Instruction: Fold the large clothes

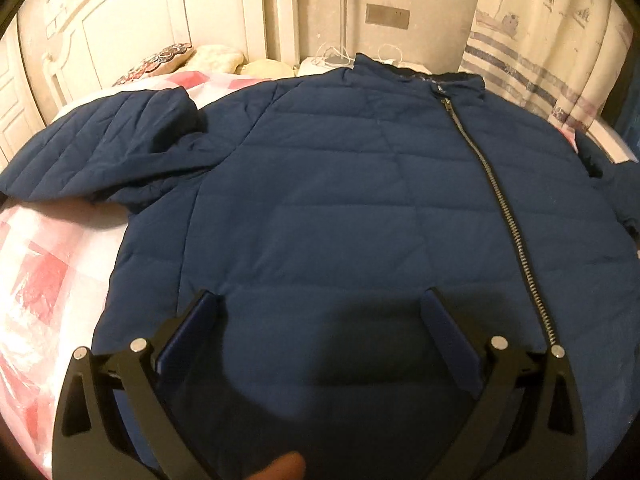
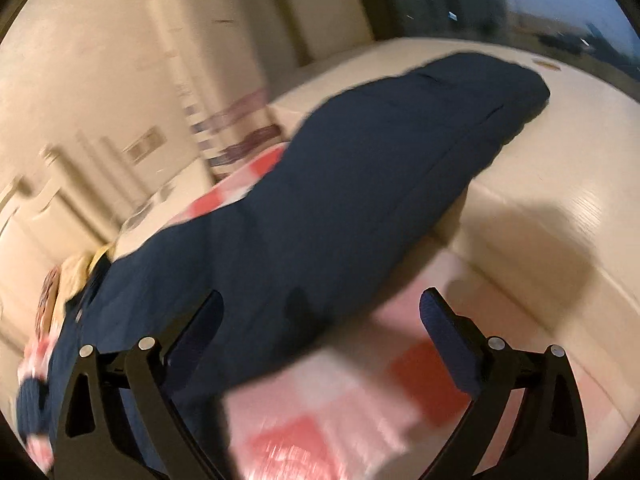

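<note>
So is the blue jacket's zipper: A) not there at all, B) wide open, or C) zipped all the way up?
C: the metal zipper runs closed from the hem up to the collar of the blue jacket, with both front panels joined.

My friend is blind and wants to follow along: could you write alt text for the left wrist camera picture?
A navy quilted jacket lies spread front-up on a bed with a pink and white checked cover, zipper closed and collar toward the headboard. The left gripper is open above the jacket's lower part, holding nothing. One sleeve lies bunched at the left.
</note>
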Action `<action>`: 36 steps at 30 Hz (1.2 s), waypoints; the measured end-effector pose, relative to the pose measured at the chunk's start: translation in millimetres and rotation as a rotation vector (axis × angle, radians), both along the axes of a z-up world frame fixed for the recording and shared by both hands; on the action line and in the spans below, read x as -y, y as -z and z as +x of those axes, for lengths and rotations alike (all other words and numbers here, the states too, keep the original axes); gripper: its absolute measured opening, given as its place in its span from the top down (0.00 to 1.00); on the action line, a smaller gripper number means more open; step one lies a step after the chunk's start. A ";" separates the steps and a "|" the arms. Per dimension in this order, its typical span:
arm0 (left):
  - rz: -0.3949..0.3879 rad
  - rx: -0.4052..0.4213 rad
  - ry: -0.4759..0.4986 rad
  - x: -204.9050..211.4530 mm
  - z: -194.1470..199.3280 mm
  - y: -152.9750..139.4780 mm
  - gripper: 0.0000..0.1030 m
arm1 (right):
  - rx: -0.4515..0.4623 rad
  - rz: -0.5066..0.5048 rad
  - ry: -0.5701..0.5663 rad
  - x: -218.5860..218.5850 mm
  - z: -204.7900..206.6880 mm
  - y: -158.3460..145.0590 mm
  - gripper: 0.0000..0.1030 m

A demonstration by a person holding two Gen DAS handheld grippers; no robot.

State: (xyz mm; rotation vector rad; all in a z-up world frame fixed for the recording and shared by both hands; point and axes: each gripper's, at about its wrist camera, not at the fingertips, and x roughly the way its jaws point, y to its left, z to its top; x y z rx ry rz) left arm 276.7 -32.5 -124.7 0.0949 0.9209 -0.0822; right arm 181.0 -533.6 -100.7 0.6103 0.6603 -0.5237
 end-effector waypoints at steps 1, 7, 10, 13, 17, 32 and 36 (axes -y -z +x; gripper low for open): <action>0.006 -0.004 -0.003 0.6 1.5 0.3 0.02 | -0.004 0.012 0.012 7.2 3.4 3.1 0.15; 0.004 -0.016 -0.011 1.8 3.5 0.4 0.02 | 0.093 0.029 0.066 25.4 8.4 -6.7 0.64; -0.002 -0.011 -0.009 0.4 4.0 0.5 0.02 | 0.170 -0.140 -0.075 -28.1 12.2 -44.8 0.70; -0.006 -0.008 -0.010 -0.1 3.3 0.5 0.02 | 0.209 -0.243 -0.285 -98.8 21.1 -71.7 0.70; -0.016 -0.004 -0.009 -1.4 1.8 0.1 0.02 | 0.200 -0.273 -0.545 -190.4 33.7 -75.3 0.70; -0.061 0.011 -0.009 -5.8 -1.5 -2.4 0.02 | 0.135 0.143 -0.607 -181.8 -38.4 -15.2 0.24; -0.060 0.013 -0.009 -5.4 -2.0 -2.3 0.02 | 0.243 0.414 -0.387 -107.1 -66.5 5.8 0.24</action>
